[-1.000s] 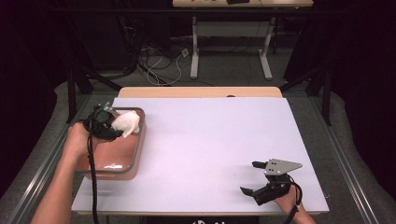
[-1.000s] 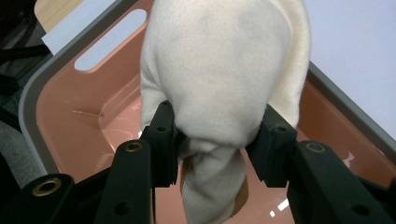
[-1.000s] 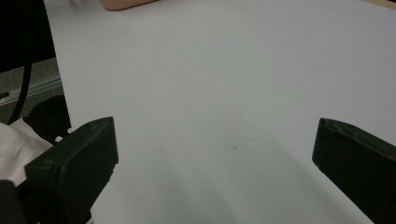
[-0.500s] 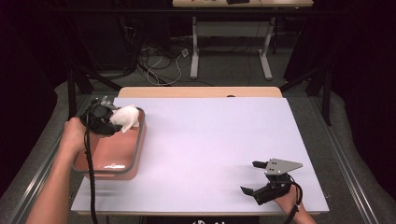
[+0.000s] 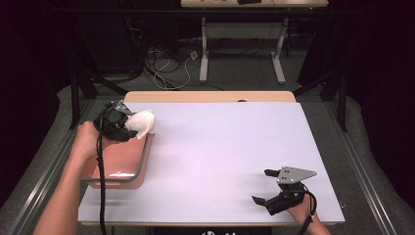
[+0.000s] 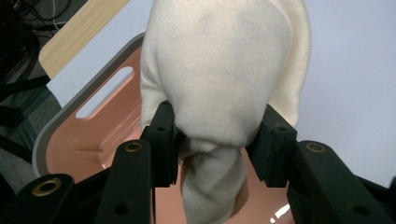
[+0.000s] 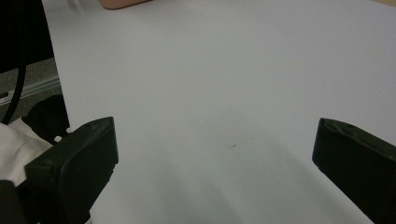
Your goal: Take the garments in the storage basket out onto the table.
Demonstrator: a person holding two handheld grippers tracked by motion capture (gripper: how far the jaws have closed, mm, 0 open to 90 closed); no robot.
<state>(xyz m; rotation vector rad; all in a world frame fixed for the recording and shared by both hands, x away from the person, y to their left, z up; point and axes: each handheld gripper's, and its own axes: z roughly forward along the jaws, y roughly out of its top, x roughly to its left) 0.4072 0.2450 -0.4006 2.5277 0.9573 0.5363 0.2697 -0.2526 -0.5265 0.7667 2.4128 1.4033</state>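
A cream-white rolled sock [image 5: 141,123] [image 6: 224,84] hangs in the air over the far right corner of a salmon-pink tray [image 5: 113,157] [image 6: 88,140] at the table's left. My left gripper [image 5: 128,127] [image 6: 217,140] is shut on the sock, jaws pinching its lower part. Near the front right of the white table top [image 5: 220,147], my right gripper [image 5: 264,186] [image 7: 210,172] rests low with its jaws wide apart and nothing between them.
The tray has a grey rim [image 5: 142,164] with a handle slot [image 6: 102,91]. A wooden strip [image 5: 210,96] borders the table's far edge. Desk legs and cables [image 5: 171,63] lie on the floor beyond. White table surface [image 7: 210,70] stretches ahead of the right gripper.
My left gripper has lifted the sock up and toward the far right corner of the tray. The right gripper has stayed put.
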